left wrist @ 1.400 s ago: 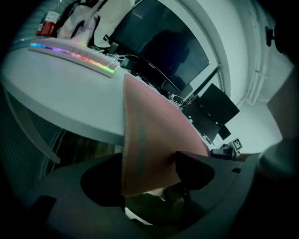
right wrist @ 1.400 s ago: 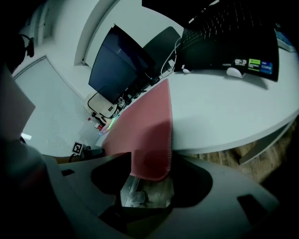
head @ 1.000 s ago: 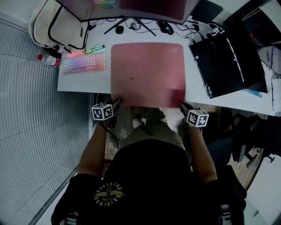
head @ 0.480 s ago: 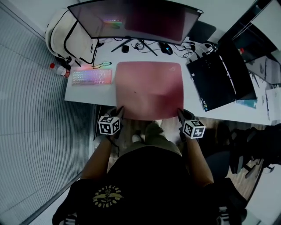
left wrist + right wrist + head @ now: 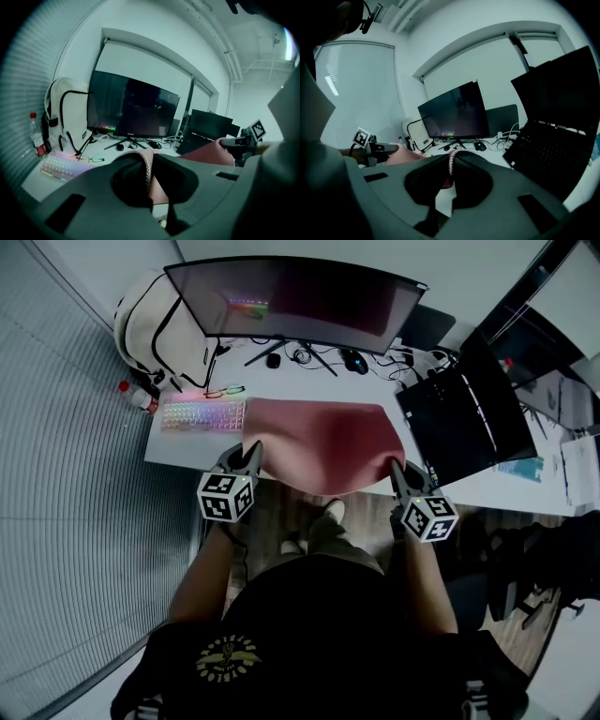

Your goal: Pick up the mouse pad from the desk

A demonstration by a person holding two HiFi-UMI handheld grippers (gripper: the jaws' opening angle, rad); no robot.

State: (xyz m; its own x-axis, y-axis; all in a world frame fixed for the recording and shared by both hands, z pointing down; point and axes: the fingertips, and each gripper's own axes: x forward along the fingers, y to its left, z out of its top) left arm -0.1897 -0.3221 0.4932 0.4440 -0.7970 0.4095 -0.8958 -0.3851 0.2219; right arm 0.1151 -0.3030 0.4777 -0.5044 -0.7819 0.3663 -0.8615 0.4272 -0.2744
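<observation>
Mouse pad (image 5: 319, 442) near edge raised off desk (image 5: 183, 452), L tool (image 5: 252, 450) & R tool (image 5: 395, 467) clamped on corners

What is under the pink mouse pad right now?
The mouse pad has its near edge hanging between the left gripper and right gripper, with floor and the person's shoes showing below. Its far part covers the white desk; anything beneath there is hidden.

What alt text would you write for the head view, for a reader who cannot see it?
Seen from above, the left tool and right tool each pinch a near corner of a pink mouse pad, holding that edge off a white desk. A keyboard, monitor and laptop surround it.
</observation>
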